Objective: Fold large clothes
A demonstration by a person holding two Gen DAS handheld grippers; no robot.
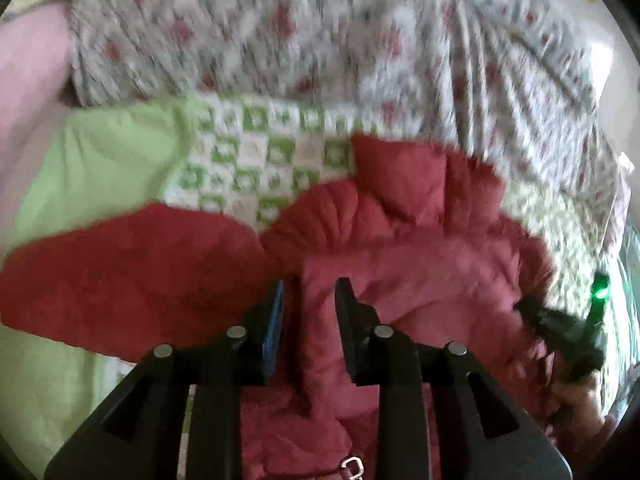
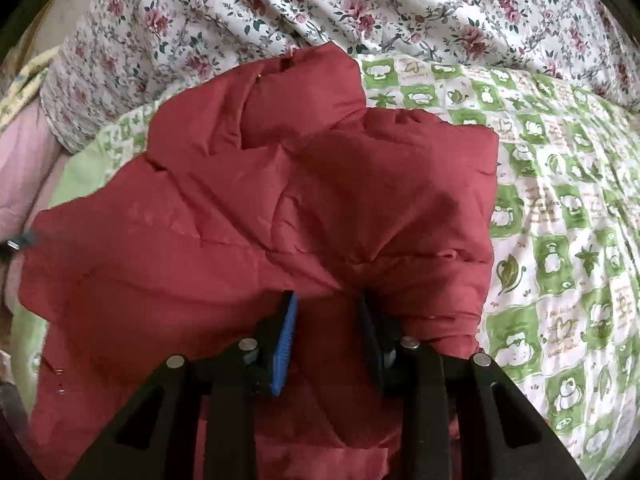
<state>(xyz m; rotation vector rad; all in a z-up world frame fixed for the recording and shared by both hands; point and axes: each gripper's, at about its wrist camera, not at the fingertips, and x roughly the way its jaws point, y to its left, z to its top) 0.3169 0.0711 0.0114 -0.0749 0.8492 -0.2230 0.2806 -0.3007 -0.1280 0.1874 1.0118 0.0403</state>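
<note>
A red puffy jacket [image 1: 400, 240] lies crumpled on a green-and-white checked sheet [image 1: 248, 160]; this view is blurred. My left gripper [image 1: 311, 282] hangs over the jacket's middle, jaws a little apart, with red fabric showing in the gap and the blue pad bare. In the right wrist view the jacket [image 2: 280, 184] is folded over itself, one sleeve laid across the body. My right gripper [image 2: 326, 296] sits low on it, jaws a little apart. Its right finger [image 2: 370, 340] is sunk in a fold. At the jacket's right edge a hand holds the right tool's black body [image 1: 560, 332], which shows a green light.
A floral quilt [image 2: 360, 0] is bunched along the far side of the bed. Pink bedding [image 2: 20, 168] lies at the left. The checked sheet [image 2: 560, 220] is bare to the right of the jacket. A metal clasp [image 1: 350, 468] hangs at the jacket's near edge.
</note>
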